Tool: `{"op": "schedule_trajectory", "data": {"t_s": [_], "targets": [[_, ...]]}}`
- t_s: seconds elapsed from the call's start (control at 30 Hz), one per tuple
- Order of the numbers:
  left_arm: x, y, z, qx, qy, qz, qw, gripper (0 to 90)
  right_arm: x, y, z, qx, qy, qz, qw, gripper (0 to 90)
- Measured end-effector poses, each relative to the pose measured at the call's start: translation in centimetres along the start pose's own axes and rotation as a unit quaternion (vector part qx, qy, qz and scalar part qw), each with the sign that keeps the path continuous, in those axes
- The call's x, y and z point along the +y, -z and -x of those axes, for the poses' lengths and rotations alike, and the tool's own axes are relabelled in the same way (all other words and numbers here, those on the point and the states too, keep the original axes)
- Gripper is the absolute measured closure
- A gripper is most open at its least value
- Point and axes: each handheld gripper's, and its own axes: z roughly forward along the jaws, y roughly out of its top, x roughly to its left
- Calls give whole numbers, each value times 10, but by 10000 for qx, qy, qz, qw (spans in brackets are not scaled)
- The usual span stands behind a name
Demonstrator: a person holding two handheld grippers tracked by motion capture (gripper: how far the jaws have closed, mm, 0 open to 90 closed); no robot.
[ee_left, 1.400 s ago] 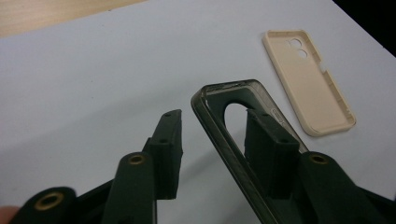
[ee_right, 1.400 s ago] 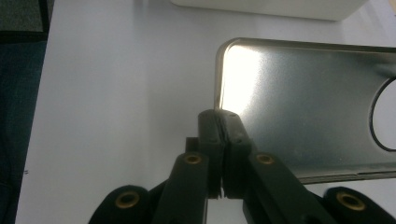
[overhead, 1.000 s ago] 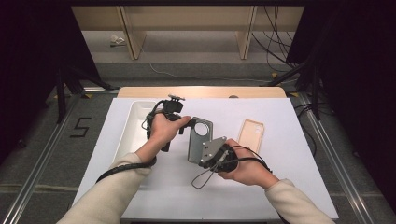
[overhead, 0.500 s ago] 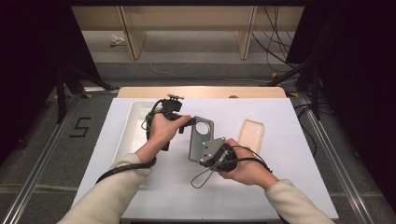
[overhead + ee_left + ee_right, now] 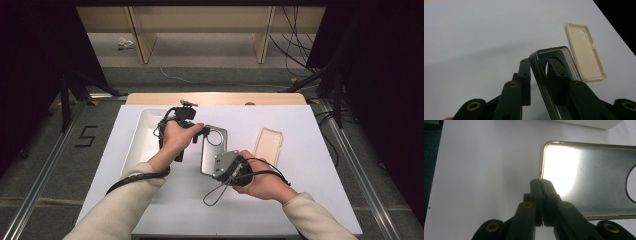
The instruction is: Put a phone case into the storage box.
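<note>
A grey translucent phone case (image 5: 212, 150) is held just above the white table between both grippers. My left gripper (image 5: 205, 132) is at its far, camera-hole end. In the left gripper view, the case's side wall (image 5: 564, 53) stands between the jaws of the left gripper (image 5: 539, 62). They have just been closing and now pinch the wall, one pad outside and one inside. My right gripper (image 5: 216, 167) is shut on the near corner. In the right gripper view, the right gripper (image 5: 541, 182) grips the rim of the case (image 5: 584, 177) with its pads tight together.
A beige phone case (image 5: 268, 145) lies open side up on the table to the right, also seen as the beige case (image 5: 586, 57) in the left gripper view. A white tray (image 5: 145, 142) sits at the left. The white tabletop (image 5: 300, 200) extends around both hands.
</note>
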Motion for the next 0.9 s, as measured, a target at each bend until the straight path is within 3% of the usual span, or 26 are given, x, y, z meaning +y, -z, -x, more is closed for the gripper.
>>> {"op": "schedule_trajectory", "data": {"t_s": [0.17,0.2,0.33,0.63,0.9], "targets": [[0,3,4,-165,125,140,9997,771,0,-3,0,22,14,-51,10000,894],[1,4,6,-286,215,221,9991,789,-1,-5,0,43,-24,-85,10000,895],[3,6,10,-393,251,288,9985,810,-2,-7,1,-3,-11,-113,9999,895],[6,12,16,-508,158,397,9978,822,-6,-10,4,-11,-117,-223,9997,894],[7,17,21,-637,-50,692,9956,826,-8,-12,6,-264,-159,-262,9992,879]]}}
